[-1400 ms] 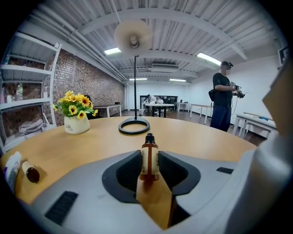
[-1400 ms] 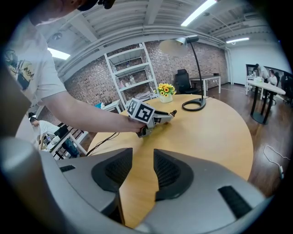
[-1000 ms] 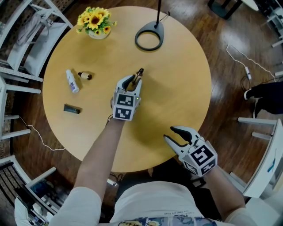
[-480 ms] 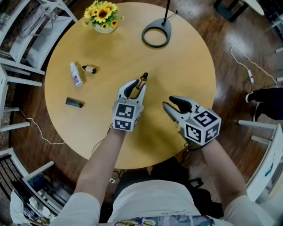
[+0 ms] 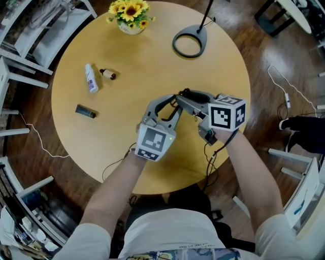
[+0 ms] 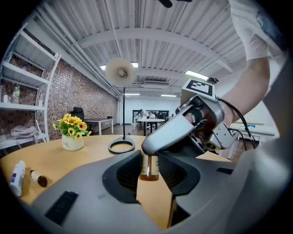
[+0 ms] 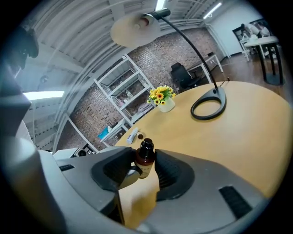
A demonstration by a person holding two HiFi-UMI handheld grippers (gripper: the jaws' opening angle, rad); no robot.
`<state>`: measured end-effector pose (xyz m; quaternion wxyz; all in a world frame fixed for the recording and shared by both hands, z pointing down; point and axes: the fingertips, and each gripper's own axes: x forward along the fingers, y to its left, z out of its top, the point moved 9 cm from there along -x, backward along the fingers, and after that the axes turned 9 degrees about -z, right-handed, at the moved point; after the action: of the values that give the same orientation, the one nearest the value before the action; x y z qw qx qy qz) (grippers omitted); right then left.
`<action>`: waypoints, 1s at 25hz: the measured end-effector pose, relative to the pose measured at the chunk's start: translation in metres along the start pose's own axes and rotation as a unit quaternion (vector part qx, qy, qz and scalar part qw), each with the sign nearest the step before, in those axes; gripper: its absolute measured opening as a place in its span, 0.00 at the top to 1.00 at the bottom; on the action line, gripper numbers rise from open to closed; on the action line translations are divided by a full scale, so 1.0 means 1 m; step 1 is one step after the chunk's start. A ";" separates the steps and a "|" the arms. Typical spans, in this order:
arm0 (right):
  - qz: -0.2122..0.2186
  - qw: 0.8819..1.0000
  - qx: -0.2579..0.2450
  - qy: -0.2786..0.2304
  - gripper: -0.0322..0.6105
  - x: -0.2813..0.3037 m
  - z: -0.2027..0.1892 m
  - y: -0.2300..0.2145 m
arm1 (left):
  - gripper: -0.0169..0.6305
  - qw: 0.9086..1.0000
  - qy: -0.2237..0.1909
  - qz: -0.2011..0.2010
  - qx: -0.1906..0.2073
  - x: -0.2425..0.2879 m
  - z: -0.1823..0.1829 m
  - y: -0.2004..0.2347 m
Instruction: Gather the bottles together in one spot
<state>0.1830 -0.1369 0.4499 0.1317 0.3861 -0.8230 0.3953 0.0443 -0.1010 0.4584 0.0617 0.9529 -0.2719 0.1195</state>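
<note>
Small amber glass bottle with a black cap (image 7: 145,157), upright, near the middle of the round pale wooden table (image 5: 127,56). Pinched low on the body by the left gripper (image 6: 149,172), jaws drawn nearly all the way together and pressing on the glass from both sides. Straddled from the opposite direction by the right gripper (image 7: 144,167), jaws spread a little wider than the bottle and opening, one close against the glass, the other with a sliver of gap; no clear squeeze on it. In the left gripper view, cap and neck covered by one grey finger of the right gripper. In the head view, almost wholly buried under the two meeting pairs of jaws. Cannot tell whether standing on the tabletop or lifted just off it.

Well apart, toward the table's far left: slim white plastic bottle (image 5: 91,78) lying flat. Just beside it, tiny brown bottle with a dark cap (image 5: 107,74), also on its side. Nearer the left edge and apart from those two, short dark bottle (image 5: 84,111) lying flat.

Farther out, at the table's far rim: bunch of yellow sunflowers in a white pot (image 5: 130,12), and to its right a black ring-shaped lamp base (image 5: 189,44) with a thin black stem rising from it. Around the table, dark wooden floor (image 5: 284,56) and white metal frames (image 5: 23,35) at the left.
</note>
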 end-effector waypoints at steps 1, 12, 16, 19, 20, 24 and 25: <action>0.001 1.000 0.002 0.000 0.69 0.002 0.000 0.000 | 0.79 1.000 0.000 0.000 -0.001 0.000 -0.001 0.001; -0.109 0.981 -0.157 -0.026 0.72 0.038 0.021 0.000 | 0.74 0.994 0.076 0.073 -0.012 -0.015 -0.026 0.029; -0.177 0.965 -0.191 -0.034 0.72 0.062 0.029 -0.013 | 0.74 0.987 0.108 0.098 -0.061 -0.047 -0.032 0.037; -0.229 0.952 -0.202 -0.033 0.72 0.077 0.025 -0.019 | 0.74 0.984 0.122 0.100 -0.078 -0.069 -0.037 0.029; -0.244 0.947 -0.207 -0.028 0.72 0.083 0.023 -0.021 | 0.74 0.984 0.124 0.100 -0.085 -0.075 -0.039 0.026; -0.282 0.935 -0.214 -0.026 0.72 0.095 0.016 -0.023 | 0.74 0.982 0.126 0.093 -0.106 -0.090 -0.047 0.012; -0.284 0.935 -0.210 -0.031 0.72 0.095 0.016 -0.024 | 0.74 0.982 0.127 0.091 -0.109 -0.092 -0.050 0.009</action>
<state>0.1386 -0.2088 0.5023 0.2913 0.5796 -0.7467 0.1473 -0.0460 -0.0535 0.4828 0.1877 0.8887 -0.3590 0.2144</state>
